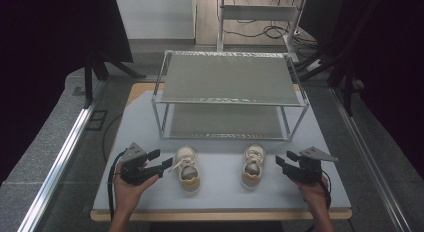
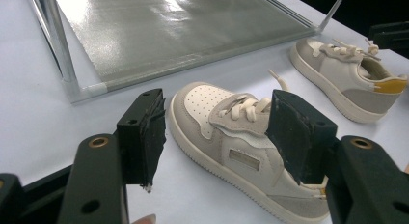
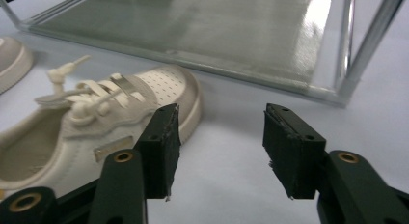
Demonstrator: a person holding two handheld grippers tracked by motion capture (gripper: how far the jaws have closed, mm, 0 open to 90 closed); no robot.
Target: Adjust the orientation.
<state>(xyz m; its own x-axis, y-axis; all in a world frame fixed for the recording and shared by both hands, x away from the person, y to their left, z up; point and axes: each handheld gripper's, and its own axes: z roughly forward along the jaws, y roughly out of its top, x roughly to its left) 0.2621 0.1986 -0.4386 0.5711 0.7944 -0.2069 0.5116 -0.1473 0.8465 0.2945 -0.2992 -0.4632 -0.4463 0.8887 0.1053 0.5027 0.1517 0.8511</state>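
Observation:
Two small beige-and-white sneakers lie on the pale table, toes toward a shelf rack. My left gripper (image 1: pixel 161 159) sits just left of the left sneaker (image 1: pixel 187 168), jaws open. In the left gripper view this sneaker (image 2: pixel 231 147) lies just beyond the open jaws of my left gripper (image 2: pixel 219 122), the right pad overlapping its heel side, with no pressing visible. My right gripper (image 1: pixel 282 159) is close to the right of the right sneaker (image 1: pixel 252 165). In the right gripper view my right gripper (image 3: pixel 219 137) stands open over bare table, the sneaker (image 3: pixel 96 127) beside its left jaw.
A two-tier metal rack (image 1: pixel 230 79) with grey shelves stands behind the sneakers; its lower shelf (image 2: pixel 183 26) is at table level, with a corner post (image 3: pixel 371 45) near my right gripper. The second sneaker (image 2: pixel 347 81) has a yellow heel tab. The table's front edge (image 1: pixel 220 212) is near the person's hands.

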